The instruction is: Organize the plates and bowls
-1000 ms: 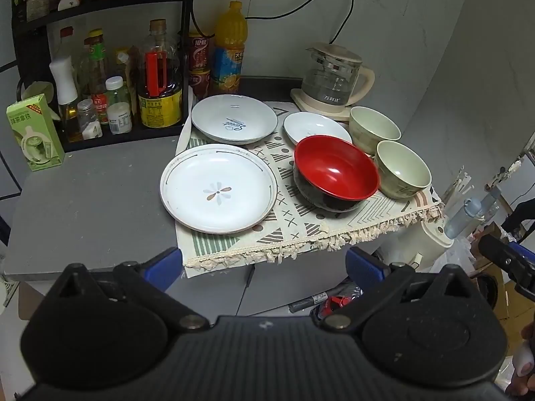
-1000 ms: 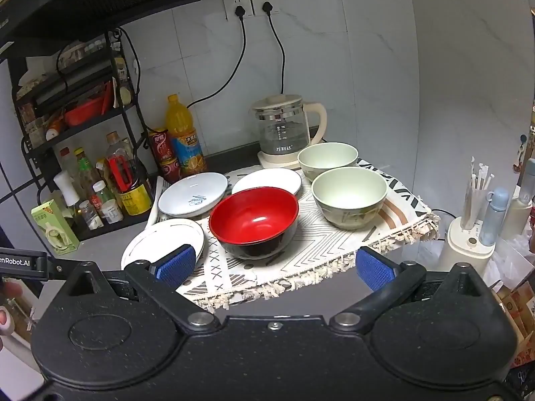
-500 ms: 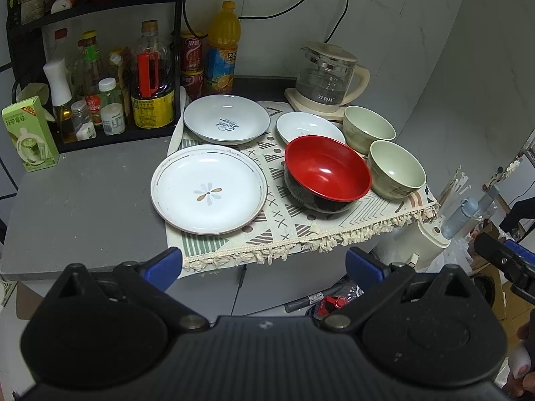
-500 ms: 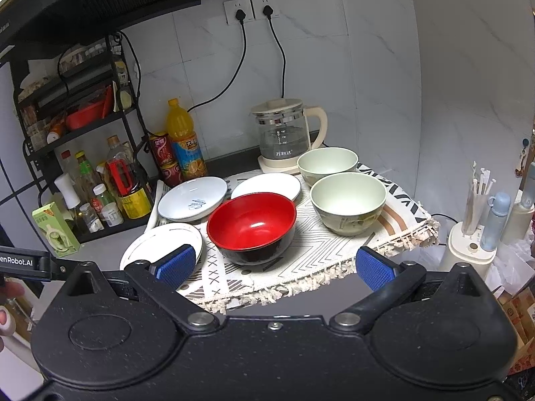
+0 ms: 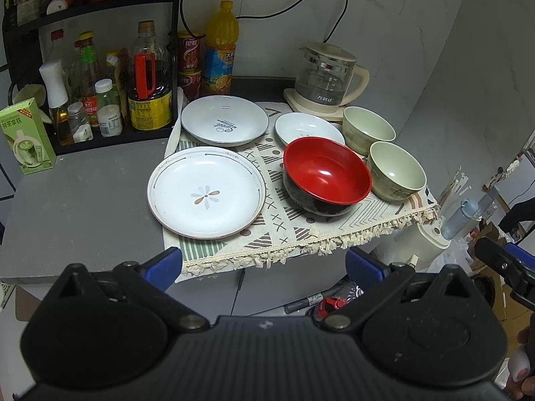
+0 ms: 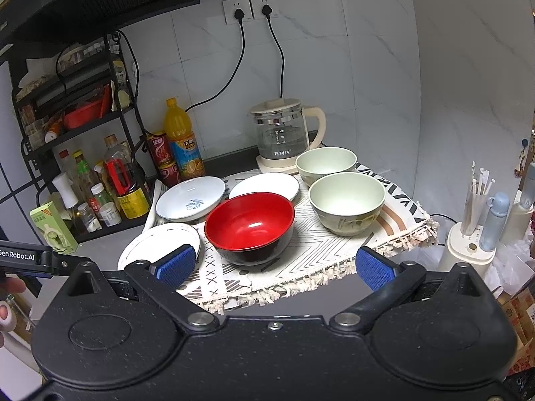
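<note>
Both hand-held grippers gape before fringed mat [image 5: 301,244].

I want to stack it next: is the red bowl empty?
Empty: the red bowl stands upright, its glossy inside bare in both views.

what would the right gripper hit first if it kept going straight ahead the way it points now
Probably the red bowl with the black outside, which sits nearest between the open right gripper fingers on the patterned fringed cloth; depth is unclear.
</note>
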`<state>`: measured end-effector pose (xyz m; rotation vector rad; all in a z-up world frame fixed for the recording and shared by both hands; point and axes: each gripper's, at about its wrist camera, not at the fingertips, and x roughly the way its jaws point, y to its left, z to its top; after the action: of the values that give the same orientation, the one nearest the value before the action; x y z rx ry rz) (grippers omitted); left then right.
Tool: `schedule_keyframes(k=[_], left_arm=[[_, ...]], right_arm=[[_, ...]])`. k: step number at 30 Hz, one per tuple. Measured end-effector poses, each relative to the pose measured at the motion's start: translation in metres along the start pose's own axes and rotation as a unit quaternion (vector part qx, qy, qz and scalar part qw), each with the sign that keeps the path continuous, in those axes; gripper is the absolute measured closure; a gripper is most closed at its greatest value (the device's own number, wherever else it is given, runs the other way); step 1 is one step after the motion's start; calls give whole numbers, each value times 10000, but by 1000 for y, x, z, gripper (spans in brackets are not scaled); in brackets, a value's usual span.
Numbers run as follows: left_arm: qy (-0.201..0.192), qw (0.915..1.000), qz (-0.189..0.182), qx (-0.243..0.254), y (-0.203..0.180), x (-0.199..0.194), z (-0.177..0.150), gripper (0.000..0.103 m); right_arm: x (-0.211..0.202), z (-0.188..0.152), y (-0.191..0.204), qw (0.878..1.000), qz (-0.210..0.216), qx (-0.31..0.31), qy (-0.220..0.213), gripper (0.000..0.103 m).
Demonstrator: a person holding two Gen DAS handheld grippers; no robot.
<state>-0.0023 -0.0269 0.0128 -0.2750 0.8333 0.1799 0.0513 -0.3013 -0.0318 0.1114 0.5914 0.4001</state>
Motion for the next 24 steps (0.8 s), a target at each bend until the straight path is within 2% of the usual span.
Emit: schedule_keyframes(k=[24], left_arm=[[1,10000,23,-1,-6,5,7,0]], right_arm=[[14,4,-2,9999,-60,-32,148,0]])
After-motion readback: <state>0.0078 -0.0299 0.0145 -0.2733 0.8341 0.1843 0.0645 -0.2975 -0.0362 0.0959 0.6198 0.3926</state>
